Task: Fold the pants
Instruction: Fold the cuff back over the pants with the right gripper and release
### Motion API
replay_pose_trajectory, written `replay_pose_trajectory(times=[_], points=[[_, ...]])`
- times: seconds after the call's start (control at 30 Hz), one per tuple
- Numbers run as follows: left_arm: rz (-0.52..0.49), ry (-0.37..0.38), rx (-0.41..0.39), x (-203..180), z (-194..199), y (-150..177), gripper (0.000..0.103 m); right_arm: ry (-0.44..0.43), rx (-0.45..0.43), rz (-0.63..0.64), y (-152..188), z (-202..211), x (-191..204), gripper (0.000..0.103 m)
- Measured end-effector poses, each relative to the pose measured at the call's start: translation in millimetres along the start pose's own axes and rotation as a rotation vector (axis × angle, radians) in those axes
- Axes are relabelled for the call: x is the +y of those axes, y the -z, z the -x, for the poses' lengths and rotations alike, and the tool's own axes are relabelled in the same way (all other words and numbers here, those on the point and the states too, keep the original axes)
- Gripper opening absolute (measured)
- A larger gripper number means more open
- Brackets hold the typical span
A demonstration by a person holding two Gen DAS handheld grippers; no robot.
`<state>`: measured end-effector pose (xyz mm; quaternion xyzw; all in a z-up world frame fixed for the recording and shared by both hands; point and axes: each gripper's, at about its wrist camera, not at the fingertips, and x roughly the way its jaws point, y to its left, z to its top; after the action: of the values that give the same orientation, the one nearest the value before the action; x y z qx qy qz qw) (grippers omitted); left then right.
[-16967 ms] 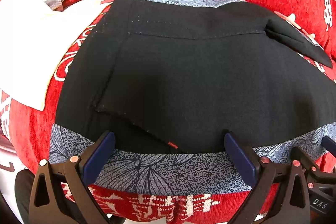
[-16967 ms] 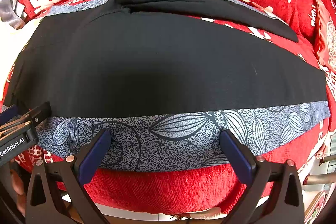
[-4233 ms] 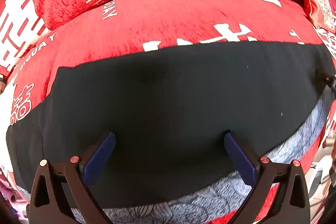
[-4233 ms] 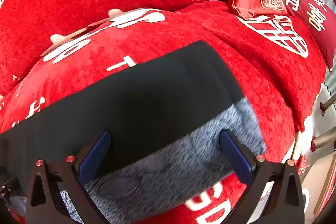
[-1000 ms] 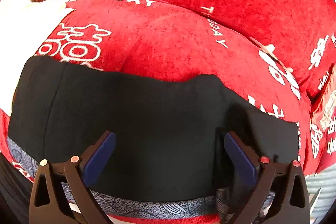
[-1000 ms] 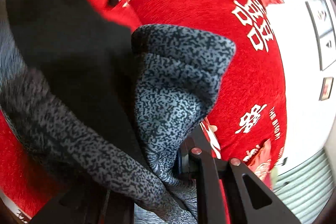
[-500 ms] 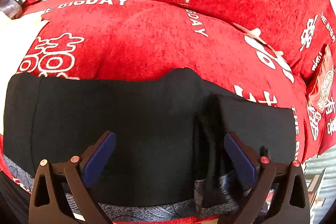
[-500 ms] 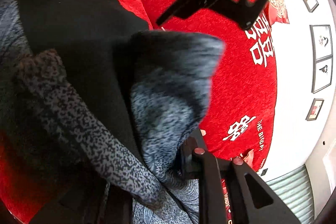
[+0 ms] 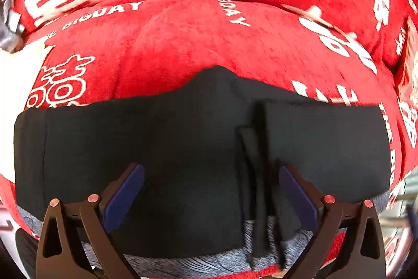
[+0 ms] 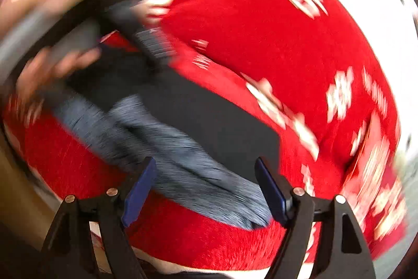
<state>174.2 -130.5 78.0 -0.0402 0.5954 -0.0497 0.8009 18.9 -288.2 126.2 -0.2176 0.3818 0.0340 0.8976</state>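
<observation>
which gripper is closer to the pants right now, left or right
Left. The left gripper hovers open just above the folded pants; the right gripper, whose jaws have just been opening, stands farther back, nothing between them.

Left tongs (image 9: 211, 190): jaws spread wide, pointing steeply down. Right tongs (image 10: 205, 188): jaws just opened, nothing gripped. A blurred hand (image 10: 49, 67) shows upper left.

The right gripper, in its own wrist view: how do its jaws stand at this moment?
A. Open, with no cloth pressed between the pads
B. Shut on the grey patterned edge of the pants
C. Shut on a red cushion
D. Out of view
A. The right gripper has just been opening; its blue pads stand wide apart above the pants, which lie free on the red bedspread.
</observation>
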Motion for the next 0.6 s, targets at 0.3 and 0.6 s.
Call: replay_pose_trajectory(times=[0.3, 0.6], points=[[-0.092, -0.022, 0.002, -17, -9, 38, 0.103, -0.213, 0.275, -0.3, 41, -68, -24, 0.082], [-0.12, -0.023, -0.02, -18, 15, 56, 0.103, -0.237, 0.225, -0.359, 22, -70, -55, 0.084]])
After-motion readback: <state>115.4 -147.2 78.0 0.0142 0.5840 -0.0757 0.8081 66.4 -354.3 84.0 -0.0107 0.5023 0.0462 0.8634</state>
